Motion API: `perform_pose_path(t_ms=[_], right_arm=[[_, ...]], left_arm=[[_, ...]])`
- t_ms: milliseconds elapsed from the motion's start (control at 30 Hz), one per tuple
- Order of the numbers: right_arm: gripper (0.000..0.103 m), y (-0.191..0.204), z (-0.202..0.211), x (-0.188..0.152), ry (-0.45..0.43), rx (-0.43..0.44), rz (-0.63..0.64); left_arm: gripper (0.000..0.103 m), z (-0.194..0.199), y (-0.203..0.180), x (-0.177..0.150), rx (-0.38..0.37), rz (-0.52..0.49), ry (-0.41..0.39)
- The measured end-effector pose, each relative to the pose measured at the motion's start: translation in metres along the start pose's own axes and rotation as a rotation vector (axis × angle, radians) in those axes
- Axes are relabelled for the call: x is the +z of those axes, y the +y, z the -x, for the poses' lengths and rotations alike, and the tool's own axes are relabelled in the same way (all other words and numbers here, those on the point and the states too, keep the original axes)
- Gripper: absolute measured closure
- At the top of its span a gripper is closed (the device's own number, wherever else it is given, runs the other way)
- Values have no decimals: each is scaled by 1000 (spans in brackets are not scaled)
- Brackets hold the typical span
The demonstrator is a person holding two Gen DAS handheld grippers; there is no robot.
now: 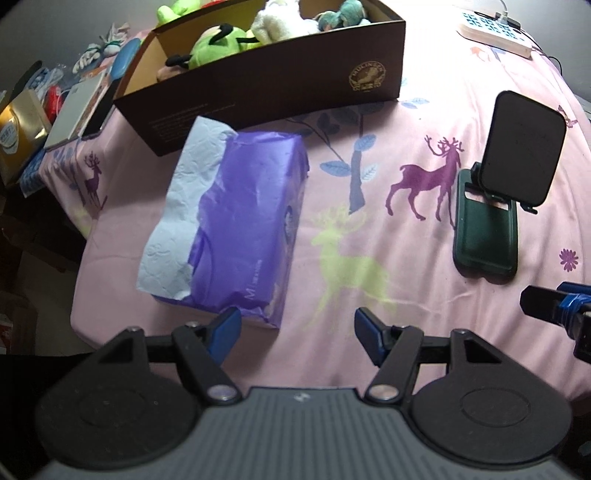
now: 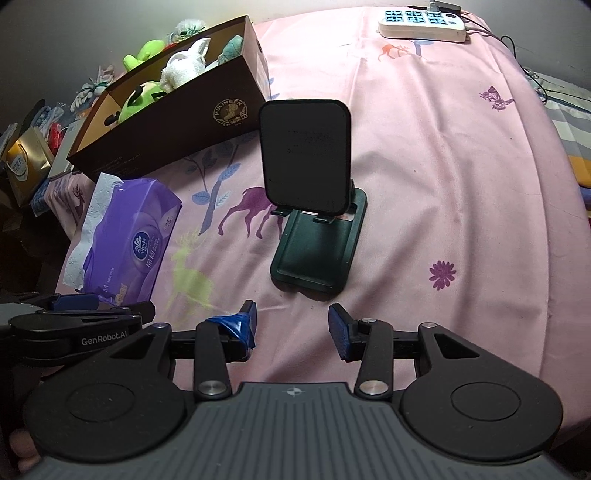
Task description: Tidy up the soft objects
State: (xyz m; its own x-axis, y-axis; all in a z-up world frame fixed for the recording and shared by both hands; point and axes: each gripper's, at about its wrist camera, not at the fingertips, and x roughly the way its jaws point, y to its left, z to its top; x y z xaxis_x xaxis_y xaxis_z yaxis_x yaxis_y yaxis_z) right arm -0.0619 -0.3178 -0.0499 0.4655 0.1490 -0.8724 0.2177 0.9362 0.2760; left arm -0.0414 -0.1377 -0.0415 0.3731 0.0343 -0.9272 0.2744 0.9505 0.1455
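Note:
A brown cardboard box (image 1: pixel 280 70) (image 2: pixel 173 118) stands at the back left of the pink bedspread and holds several plush toys: green ones (image 1: pixel 218 46) (image 2: pixel 135 101), a white one (image 1: pixel 275 24) (image 2: pixel 184 66) and a teal one (image 1: pixel 343 13) (image 2: pixel 232 44). A purple tissue pack (image 1: pixel 247 221) (image 2: pixel 133 240) lies in front of the box. My left gripper (image 1: pixel 295 334) hovers open just near the pack's front end, nothing between its fingers. My right gripper (image 2: pixel 291 325) is open over bare bedspread, in front of the phone stand, empty.
A dark green phone stand (image 1: pixel 491 206) (image 2: pixel 317 229) stands mid-bed. A white power strip (image 1: pixel 495 31) (image 2: pixel 421 24) lies at the far edge. Bags, a book and clutter (image 1: pixel 44 114) crowd the left beside the bed. The bed's left edge drops off near the tissue pack.

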Motion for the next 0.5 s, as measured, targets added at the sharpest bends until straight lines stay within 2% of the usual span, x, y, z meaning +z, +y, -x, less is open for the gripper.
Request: perform_pose_path(t_ms=[400,500], right_arm=[[76,-28,15,3,-51,-81,-58],[76,-30,15,4,-43,-70,-55]], left_arm=[[37,4,-33,17,-12,-77,-37],[37,6,-34,18,-7,-78,-46]])
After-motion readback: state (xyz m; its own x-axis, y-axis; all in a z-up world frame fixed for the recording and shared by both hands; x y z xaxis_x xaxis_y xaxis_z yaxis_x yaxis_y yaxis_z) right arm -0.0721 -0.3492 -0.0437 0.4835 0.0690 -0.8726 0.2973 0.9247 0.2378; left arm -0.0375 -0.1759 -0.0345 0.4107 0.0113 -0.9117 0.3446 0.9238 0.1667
